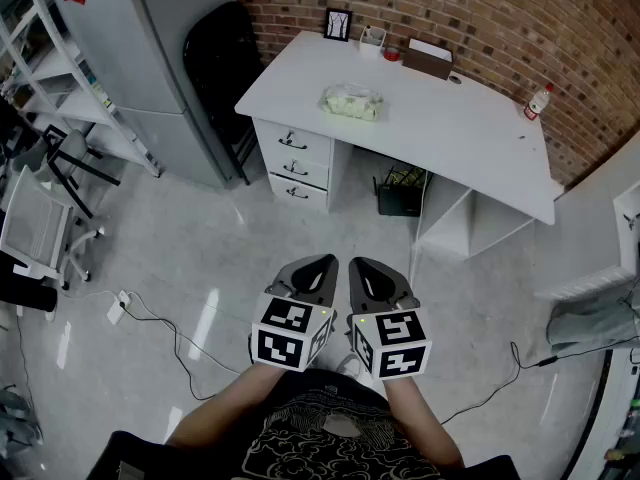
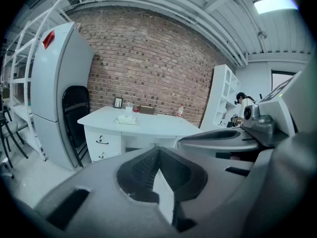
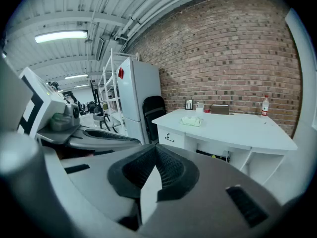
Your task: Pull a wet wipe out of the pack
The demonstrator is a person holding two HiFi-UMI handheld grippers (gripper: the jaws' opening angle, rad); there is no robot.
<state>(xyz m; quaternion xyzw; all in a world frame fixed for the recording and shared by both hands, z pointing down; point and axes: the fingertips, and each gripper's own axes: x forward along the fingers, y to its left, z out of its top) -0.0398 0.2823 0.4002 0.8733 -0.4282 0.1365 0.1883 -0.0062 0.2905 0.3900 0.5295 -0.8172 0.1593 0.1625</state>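
- While the person stands on the open floor well apart from the white table, nothing of the task has begun as far as these views show.
- The wet wipe pack lies on the table's left part, untouched, with no wipe visibly drawn out; at this range its opening cannot be made out.
- The left gripper is held close to the body. Its own view shows the jaws brought together at the tips, with nothing between them.
- The right gripper, just beside the left, likewise has its jaws closed and empty.
- Both gripper views look toward the table, the pack small in the distance.
- Everything remains, by my judgement: walking up, steadying the pack with one gripper, opening the other's jaws, pinching the wipe and pulling it free.
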